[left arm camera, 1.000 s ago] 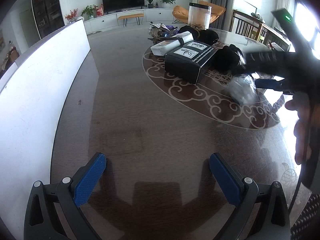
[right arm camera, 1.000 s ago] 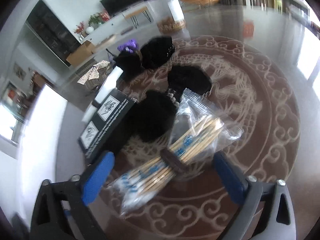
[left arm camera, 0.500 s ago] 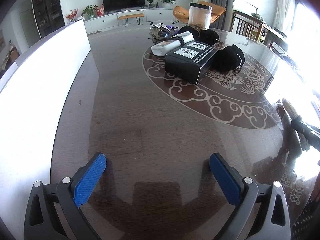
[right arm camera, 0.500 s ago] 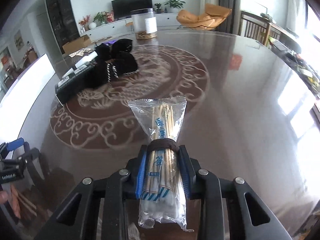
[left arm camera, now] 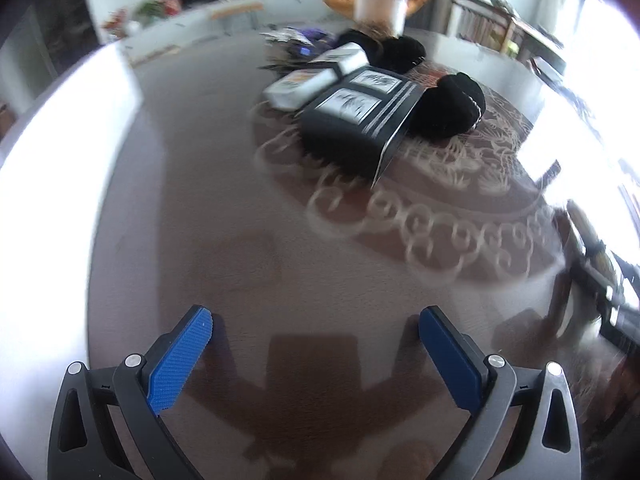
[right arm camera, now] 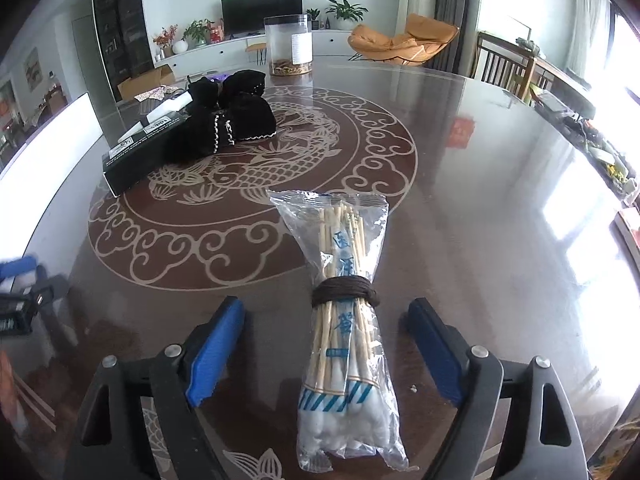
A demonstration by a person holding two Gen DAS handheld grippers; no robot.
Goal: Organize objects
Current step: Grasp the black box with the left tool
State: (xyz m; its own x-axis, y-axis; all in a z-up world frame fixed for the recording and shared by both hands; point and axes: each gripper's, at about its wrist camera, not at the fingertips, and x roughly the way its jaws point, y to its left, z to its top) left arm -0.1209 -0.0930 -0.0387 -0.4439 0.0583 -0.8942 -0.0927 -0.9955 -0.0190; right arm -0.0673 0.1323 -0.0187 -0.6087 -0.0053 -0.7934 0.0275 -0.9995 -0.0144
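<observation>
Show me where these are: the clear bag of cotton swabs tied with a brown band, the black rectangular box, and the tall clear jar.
clear bag of cotton swabs (right arm camera: 346,320), right wrist view, just below its brown band.
black rectangular box (left arm camera: 352,120), left wrist view, top face.
tall clear jar (right arm camera: 287,42), right wrist view, side wall.

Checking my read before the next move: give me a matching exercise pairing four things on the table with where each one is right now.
Things:
1. bag of cotton swabs
2. black box
3. clear jar
4. left gripper

Places or states:
A. at the far edge of the table, upright
B. lying between the opening jaws of the right gripper, untouched by the pads
C. open over bare table, nothing between its jaws
D. beside the black fabric bundles, on the ring pattern's rim

Pairs: 1-B, 2-D, 3-A, 4-C
</observation>
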